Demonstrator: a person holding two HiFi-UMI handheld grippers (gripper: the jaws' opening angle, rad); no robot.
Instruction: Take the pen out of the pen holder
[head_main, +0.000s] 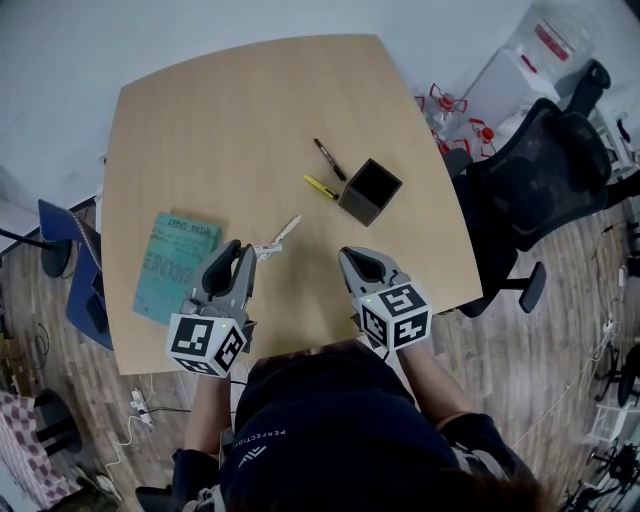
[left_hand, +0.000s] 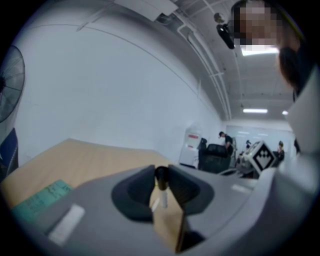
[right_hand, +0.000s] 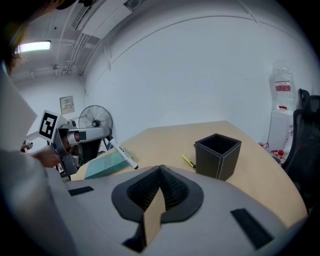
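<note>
The black square pen holder (head_main: 369, 190) (right_hand: 217, 156) stands open-topped on the right part of the wooden table (head_main: 230, 120). Just left of it lie a dark pen (head_main: 329, 159) and a yellow pen (head_main: 320, 186) (right_hand: 188, 161). My left gripper (head_main: 251, 252) (left_hand: 161, 175) is shut on a white pen with a black cap (head_main: 281, 236) (left_hand: 160, 192) (right_hand: 123, 153), held above the table's near side, left of the holder. My right gripper (head_main: 352, 262) (right_hand: 160, 171) is shut on nothing, hovering in front of the holder.
A teal notebook (head_main: 177, 265) (right_hand: 106, 164) lies at the table's left near corner. A black office chair (head_main: 540, 170) stands off the right edge, a blue chair (head_main: 75, 270) off the left. A fan (right_hand: 95, 119) stands beyond the table.
</note>
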